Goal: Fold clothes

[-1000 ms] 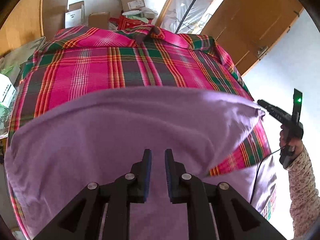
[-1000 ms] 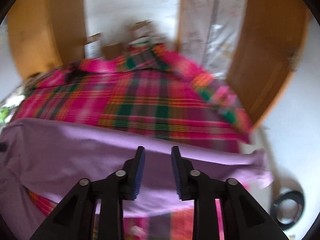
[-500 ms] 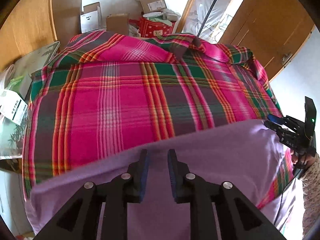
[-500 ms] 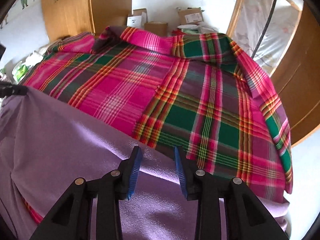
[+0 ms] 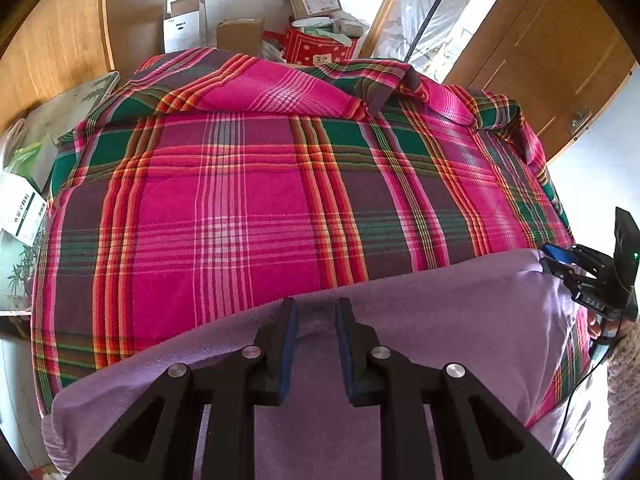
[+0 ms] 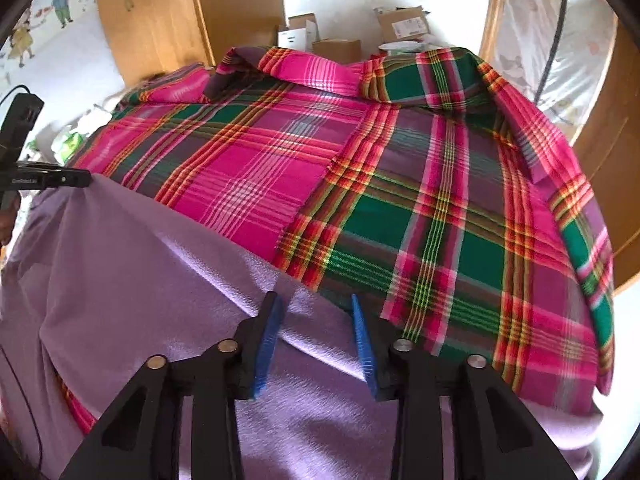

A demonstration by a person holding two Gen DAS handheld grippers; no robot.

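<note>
Left wrist view: the left gripper [image 5: 316,312] hangs over the near edge of a purple garment [image 5: 440,320], its two blue-padded fingers [image 5: 289,344] standing apart with cloth showing in the gap; nothing is pinched between them. The purple garment lies across the near part of a bed covered by a plaid sheet [image 5: 240,208] in pink, green and red, its far edge running as a straight line from lower left to upper right. At that upper right corner the right gripper [image 5: 554,260] meets the cloth, held by a hand [image 5: 596,324] in a speckled sleeve [image 5: 624,392].

In the right wrist view the right gripper [image 6: 316,316] also has its fingers spread, wider than the left pair, with a ridge of purple garment [image 6: 140,280] lying between the blue pads [image 6: 268,340]; they do not press on it. The left gripper [image 6: 86,178] shows at the left edge, its tip at the garment's far corner. Whether that tip touches the cloth I cannot tell.

Beyond the bed stand cardboard boxes [image 5: 240,34], a red bag [image 5: 320,48] and wooden doors [image 5: 540,52].
</note>
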